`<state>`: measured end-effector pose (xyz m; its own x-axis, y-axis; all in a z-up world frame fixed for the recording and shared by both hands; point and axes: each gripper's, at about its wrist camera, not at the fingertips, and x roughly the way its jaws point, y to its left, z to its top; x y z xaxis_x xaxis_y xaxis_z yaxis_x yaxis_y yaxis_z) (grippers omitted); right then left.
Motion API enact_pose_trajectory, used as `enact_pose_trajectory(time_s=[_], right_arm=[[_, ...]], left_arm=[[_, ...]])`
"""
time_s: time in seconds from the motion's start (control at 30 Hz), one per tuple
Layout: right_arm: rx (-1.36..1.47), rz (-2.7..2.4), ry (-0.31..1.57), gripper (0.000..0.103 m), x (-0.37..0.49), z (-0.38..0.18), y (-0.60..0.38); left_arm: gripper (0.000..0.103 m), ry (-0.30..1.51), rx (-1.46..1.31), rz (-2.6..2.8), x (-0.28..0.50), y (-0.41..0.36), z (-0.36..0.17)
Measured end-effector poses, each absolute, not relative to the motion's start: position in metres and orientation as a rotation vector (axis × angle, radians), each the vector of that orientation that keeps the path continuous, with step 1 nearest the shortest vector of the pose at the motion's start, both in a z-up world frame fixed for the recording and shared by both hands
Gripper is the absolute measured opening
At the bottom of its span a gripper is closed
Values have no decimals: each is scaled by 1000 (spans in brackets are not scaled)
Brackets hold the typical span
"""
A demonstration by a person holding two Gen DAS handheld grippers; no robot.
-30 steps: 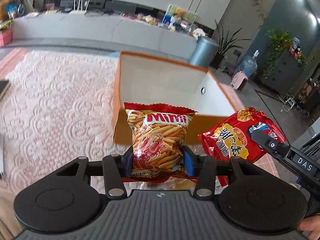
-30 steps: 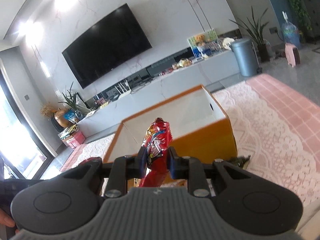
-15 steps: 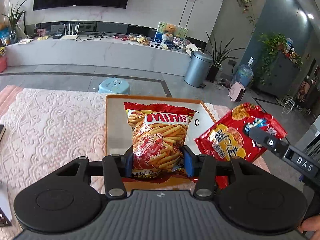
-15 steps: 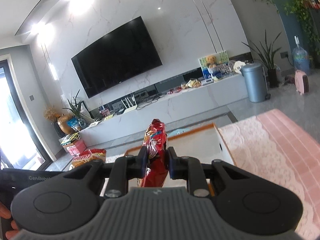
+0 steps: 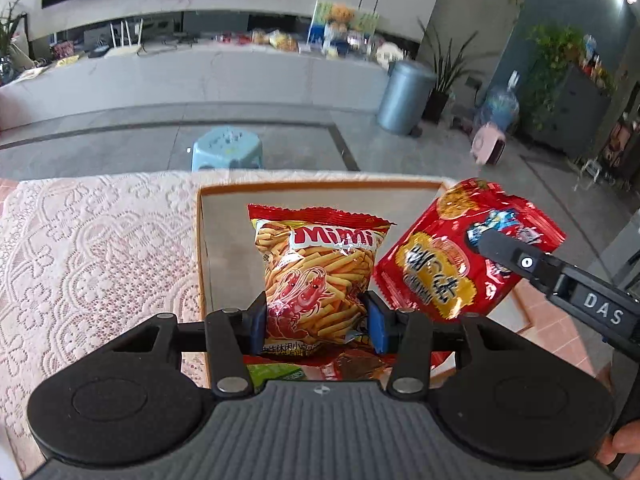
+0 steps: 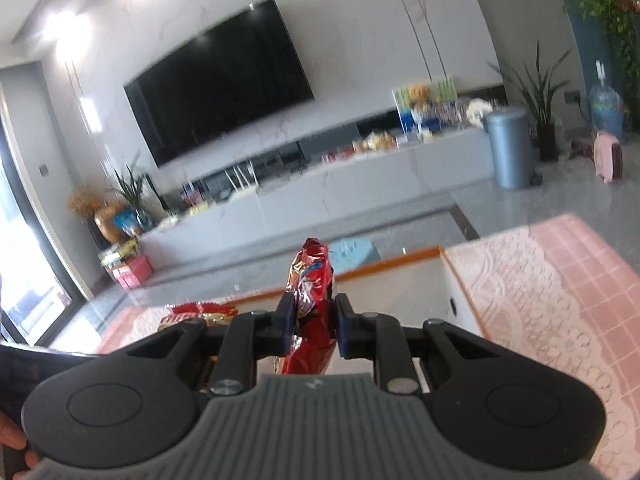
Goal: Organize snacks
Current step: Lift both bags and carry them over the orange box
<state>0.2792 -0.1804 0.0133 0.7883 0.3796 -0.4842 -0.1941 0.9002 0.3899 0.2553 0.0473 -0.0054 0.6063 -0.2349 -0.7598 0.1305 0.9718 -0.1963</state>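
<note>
Left gripper [image 5: 316, 326] still pinching Mimi bag [image 5: 318, 276], right gripper [image 6: 311, 330] still clamped on red bag [image 6: 310, 308]. Both carried forward since a second ago: now over the open box [image 5: 202, 248], earlier short of its near wall.

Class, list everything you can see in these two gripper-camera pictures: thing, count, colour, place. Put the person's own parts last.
Mimi snack bag: one, red and yellow, over the box, in the left gripper.
Red snack bag: one, red, right of it, in the right gripper.
Box: one, orange rim, pale inside, on the tablecloth.
Packets: several, green and red, low under the left gripper.
Tablecloth: one, pink lace.
Stool: one, light blue, behind the table.
Bin: one, grey-blue.
Television: one, black, on the wall.
Left gripper: shut on the Mimi bag.
Right gripper: shut on the red bag.
</note>
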Motion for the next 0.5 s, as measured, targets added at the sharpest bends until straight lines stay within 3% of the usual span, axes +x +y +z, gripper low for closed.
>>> enact_pose_trajectory(time_s=[0.5], right_arm=[[327,288,869,18,328,-60,-144]], left_arm=[[55,990,111,-192,270,35,-44]])
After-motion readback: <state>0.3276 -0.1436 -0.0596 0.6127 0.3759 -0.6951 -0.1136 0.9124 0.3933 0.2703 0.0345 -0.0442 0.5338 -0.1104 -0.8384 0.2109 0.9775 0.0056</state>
